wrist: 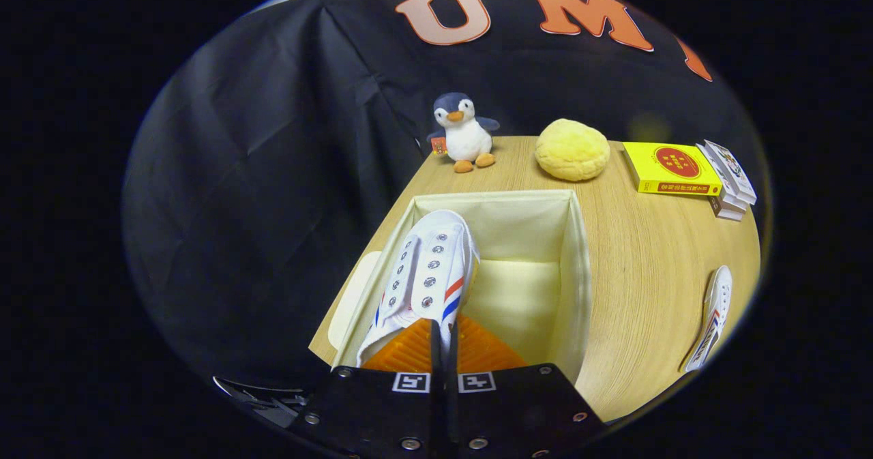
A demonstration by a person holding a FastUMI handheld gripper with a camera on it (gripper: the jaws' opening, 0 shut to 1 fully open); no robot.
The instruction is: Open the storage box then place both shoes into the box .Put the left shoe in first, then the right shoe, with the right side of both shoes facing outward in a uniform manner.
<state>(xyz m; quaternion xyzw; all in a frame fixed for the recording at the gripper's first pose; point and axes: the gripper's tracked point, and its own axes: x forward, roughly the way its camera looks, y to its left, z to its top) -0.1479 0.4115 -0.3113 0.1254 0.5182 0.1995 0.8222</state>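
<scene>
The jaws of the gripper [442, 333] are closed on the heel edge of a white shoe [426, 278], both fingers pressing it. This shoe hangs over the left part of the open storage box [576, 268], with its toe pointing far. The box stands on the wooden desk [648, 288]. The second shoe [713, 316] lies on the desk, well apart to the right. At the far side are a plush penguin [462, 133], a yellow bun-shaped cushion [571, 149] and a yellow book [672, 168].

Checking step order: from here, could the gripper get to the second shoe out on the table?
Probably not yet: the gripper is shut on the first shoe over the open box. The other shoe lies unobstructed on the table.
</scene>
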